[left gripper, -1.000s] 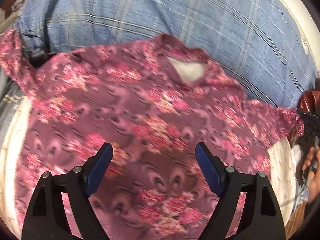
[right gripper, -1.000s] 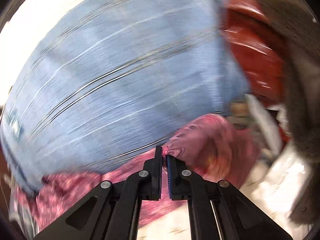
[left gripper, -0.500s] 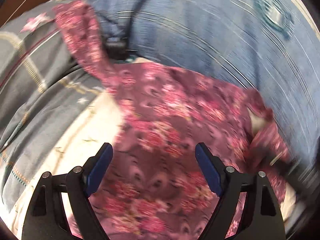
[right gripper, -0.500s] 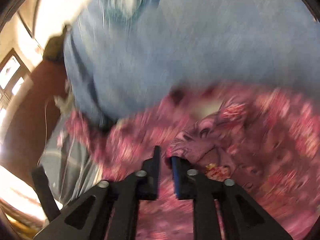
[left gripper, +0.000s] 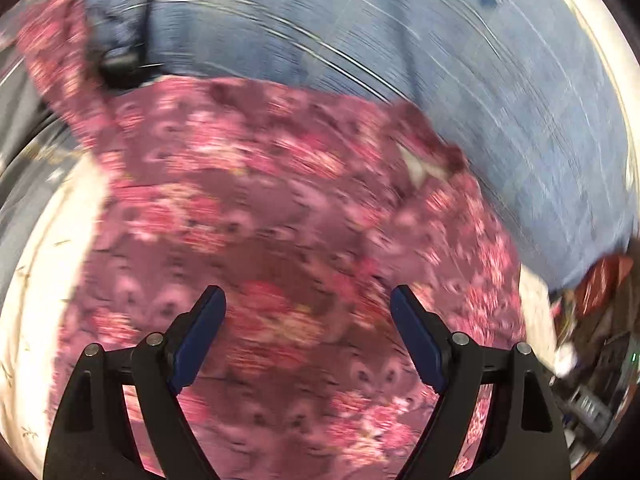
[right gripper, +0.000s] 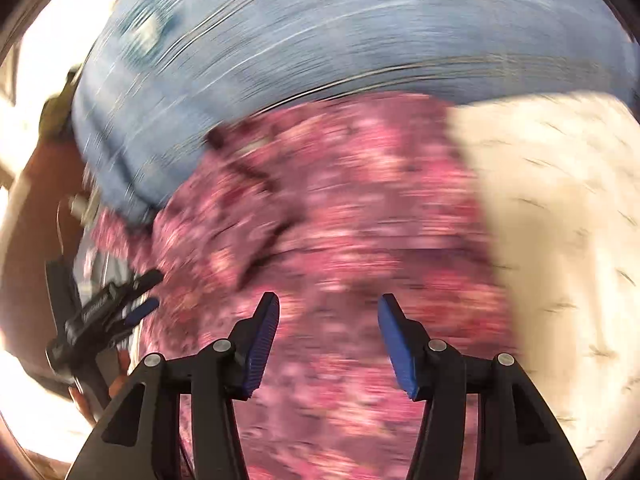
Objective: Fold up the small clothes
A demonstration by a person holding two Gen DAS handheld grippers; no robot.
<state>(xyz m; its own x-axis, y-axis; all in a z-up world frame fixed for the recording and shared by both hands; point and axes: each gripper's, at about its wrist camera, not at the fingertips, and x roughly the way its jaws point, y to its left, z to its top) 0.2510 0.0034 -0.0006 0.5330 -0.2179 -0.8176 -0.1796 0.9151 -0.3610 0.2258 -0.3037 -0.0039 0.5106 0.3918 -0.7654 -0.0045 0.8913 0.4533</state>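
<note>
A: Both views were smeared with blur just then. The pattern on the maroon floral-print small garment (left gripper: 280, 216) was hard to read, and its lower edge was cut off behind the left gripper (left gripper: 308, 312).

B: Where did the garment lie?

A: It was spread flat on the cream bedsheet with fine dark sprigs (right gripper: 560, 208), its top edge touching the big blue checked pillow (left gripper: 460, 80). A pale patch at the neckline (left gripper: 420, 166) showed, too blurred to tell whether it was a label.

B: And the sleeve?

A: One sleeve trailed up to the left in the left wrist view, running past a dark blurred shape (left gripper: 120, 68) I couldn't identify. A grey patterned cloth (left gripper: 24, 184) sat at that edge, mostly out of frame.

B: Anything crowding the right side?

A: Reddish-brown clutter (left gripper: 600, 284) at the far right of the left view, too indistinct to name.

B: The jaws?

A: The left jaws stood wide, tilted down over the garment with nothing pinched. The right gripper (right gripper: 328, 308) angled down too, its jaws opening, the blue pads clear of the cloth, only the flat garment beneath the gap.

B: Could each see the other?

A: The right wrist view caught the left gripper at its left edge, with fingers of the person's hand (right gripper: 80, 400) below it, partly cut off.
</note>
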